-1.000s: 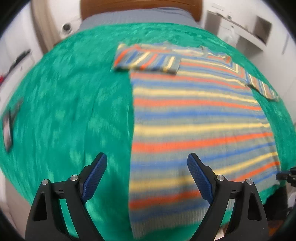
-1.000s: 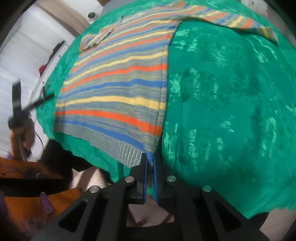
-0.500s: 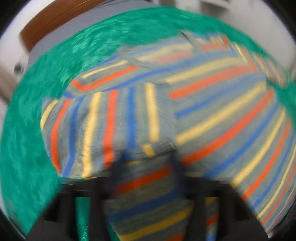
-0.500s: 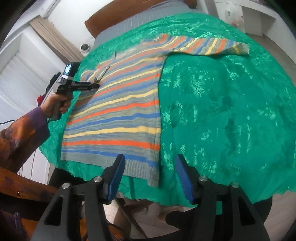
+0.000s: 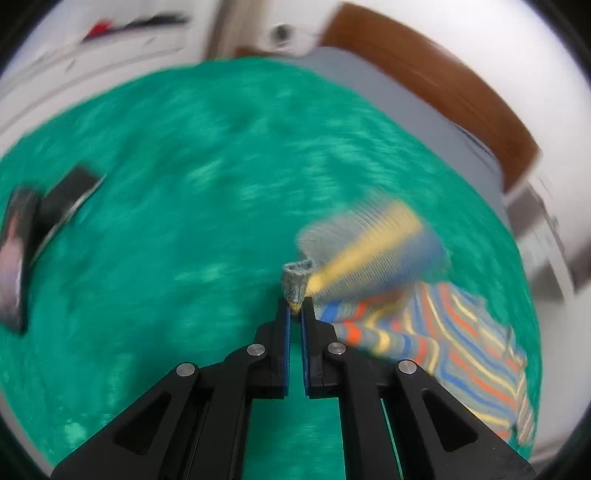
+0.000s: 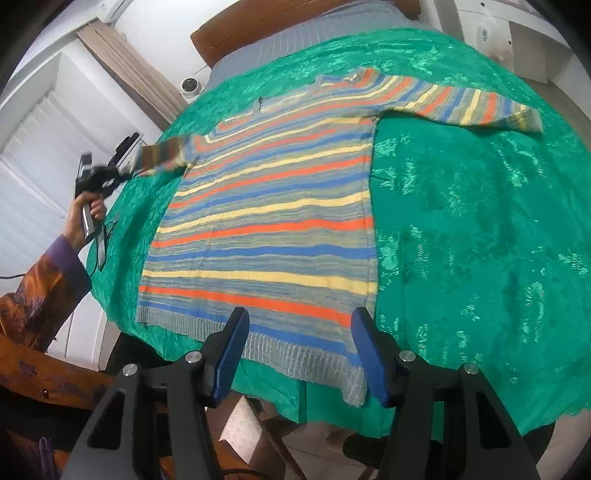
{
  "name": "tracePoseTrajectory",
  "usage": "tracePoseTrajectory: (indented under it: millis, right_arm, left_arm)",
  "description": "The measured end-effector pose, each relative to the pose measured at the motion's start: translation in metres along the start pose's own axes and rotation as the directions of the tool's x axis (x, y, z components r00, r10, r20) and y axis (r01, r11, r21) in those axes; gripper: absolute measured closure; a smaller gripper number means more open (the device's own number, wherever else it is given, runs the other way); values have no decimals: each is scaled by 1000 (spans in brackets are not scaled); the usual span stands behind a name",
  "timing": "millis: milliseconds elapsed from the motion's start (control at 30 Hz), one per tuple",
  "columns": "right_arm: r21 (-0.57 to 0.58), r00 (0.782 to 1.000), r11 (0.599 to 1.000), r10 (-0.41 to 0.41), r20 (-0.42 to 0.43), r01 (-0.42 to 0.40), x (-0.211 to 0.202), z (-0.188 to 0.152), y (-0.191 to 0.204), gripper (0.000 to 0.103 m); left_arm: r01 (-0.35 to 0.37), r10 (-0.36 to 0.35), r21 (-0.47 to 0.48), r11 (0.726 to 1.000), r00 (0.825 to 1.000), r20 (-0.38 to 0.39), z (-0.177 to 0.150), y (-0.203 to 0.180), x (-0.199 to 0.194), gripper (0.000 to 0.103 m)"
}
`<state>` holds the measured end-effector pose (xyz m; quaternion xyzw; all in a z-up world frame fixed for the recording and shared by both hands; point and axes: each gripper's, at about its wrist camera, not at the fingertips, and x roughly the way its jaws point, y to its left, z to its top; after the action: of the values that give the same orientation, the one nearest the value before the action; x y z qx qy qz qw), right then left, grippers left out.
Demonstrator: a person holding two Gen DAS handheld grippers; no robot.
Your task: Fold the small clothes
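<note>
left gripper [image 5: 294, 312] clenching the striped knit sweater's [image 6: 266, 229] cuff [image 5: 295, 284]
only the right wrist view is showing the sweater lying whole on the green cloth [image 6: 480, 221]; right gripper [image 6: 299, 354] released at 6 o'clock.

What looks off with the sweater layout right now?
The striped sweater lies flat, but its sleeve is lifted off the green cloth, its cuff pinched in the left tool. The right tool hangs open.

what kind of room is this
Probably a bedroom: the striped sweater lies on a green bedspread over a mattress with a wooden headboard, and a curtained window stands beside it.
</note>
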<state>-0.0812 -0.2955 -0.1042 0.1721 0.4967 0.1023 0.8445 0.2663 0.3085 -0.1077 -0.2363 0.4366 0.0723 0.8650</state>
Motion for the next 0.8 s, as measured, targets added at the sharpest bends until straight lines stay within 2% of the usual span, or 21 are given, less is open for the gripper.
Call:
tracePoseTrajectory:
  millis: [100, 200, 233, 333, 400, 467, 533, 567, 633, 667, 700, 767, 800]
  right_arm:
    - [8, 1000, 1000, 7, -23, -6, 7, 0, 1, 46]
    - [-2, 999, 1000, 7, -35, -7, 10, -2, 3, 46]
    - [-3, 999, 1000, 5, -35, -5, 10, -2, 4, 46]
    - [1, 999, 1000, -6, -34, 6, 8, -3, 3, 46]
    - [-2, 999, 999, -32, -23, 32, 5, -3, 1, 45]
    - [-4, 997, 997, -73, -6, 72, 1, -1, -5, 40]
    - [6, 991, 992, -129, 22, 129, -3, 4, -15, 35]
    - [13, 989, 989, -147, 30, 146, -4, 6, -20, 34]
    - [20, 984, 985, -174, 41, 174, -7, 12, -31, 34]
    - [26, 982, 982, -186, 44, 185, -8, 15, -37, 34]
    - [28, 983, 983, -181, 40, 180, -10, 17, -41, 34]
    - [16, 986, 987, -163, 24, 163, -12, 14, -45, 34]
    - [5, 988, 988, -154, 13, 154, -12, 12, -45, 34]
  left_arm:
    - [-45, 43, -61, 997, 998, -44, -15, 26, 17, 100]
    - [-78, 69, -71, 994, 991, -114, -37, 29, 41, 99]
    - [-92, 80, -83, 992, 987, -136, -42, 30, 52, 96]
    - [-71, 55, -138, 988, 992, -113, -49, 39, 51, 90]
    - [-60, 43, -158, 986, 993, -107, -53, 44, 42, 77]
    - [-73, 60, -149, 986, 994, -87, -57, 44, 29, 47]
    - [-93, 87, -104, 990, 994, -65, -67, 40, 10, 31]
    - [-84, 81, -52, 995, 995, -58, -77, 34, -1, 28]
    - [-18, 24, 65, 998, 996, -90, -102, 19, -18, 28]
    - [45, -26, 140, 989, 991, -134, -123, 8, -28, 27]
    - [113, -74, 206, 972, 980, -187, -148, -2, -39, 27]
    - [219, -140, 278, 935, 950, -278, -188, -17, -50, 27]
    - [276, -166, 318, 907, 929, -331, -215, -24, -57, 27]
